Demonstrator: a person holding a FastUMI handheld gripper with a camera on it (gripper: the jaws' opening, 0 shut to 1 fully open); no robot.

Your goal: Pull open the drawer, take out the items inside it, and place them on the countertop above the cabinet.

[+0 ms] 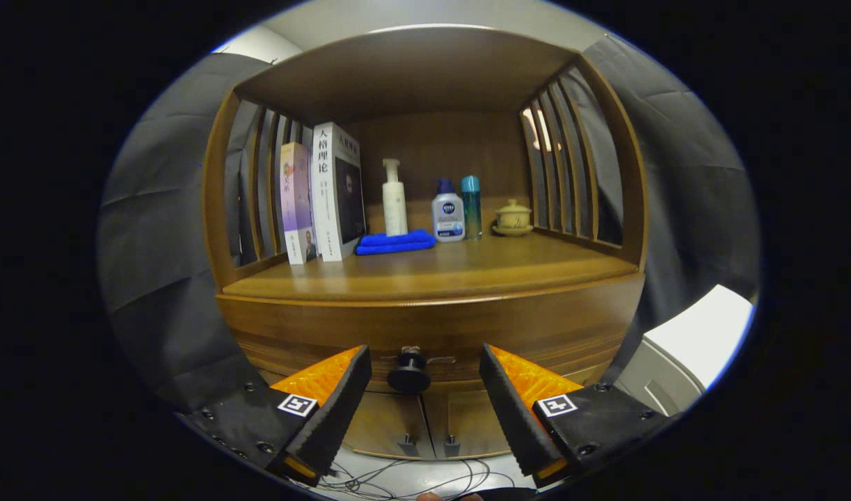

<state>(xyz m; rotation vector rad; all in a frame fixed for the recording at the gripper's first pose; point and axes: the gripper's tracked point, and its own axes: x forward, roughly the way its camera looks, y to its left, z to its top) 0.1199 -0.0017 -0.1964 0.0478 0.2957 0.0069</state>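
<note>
A wooden cabinet stands straight ahead, and its drawer [467, 334] is closed under the countertop [425, 275]. In the middle of the drawer front sits a round black knob [409, 374]. My gripper [425, 362] is open, one finger on each side of the knob, neither touching it. The knob lies between the fingertips, a little ahead of them. What is inside the drawer is hidden.
At the back of the countertop stand two books [324, 198], a white pump bottle [394, 198], a folded blue cloth [395, 242], a small white bottle [448, 212], a teal bottle [471, 205] and a lidded cup [513, 217]. Below the drawer are two doors [425, 421]. Cables [397, 480] lie on the floor.
</note>
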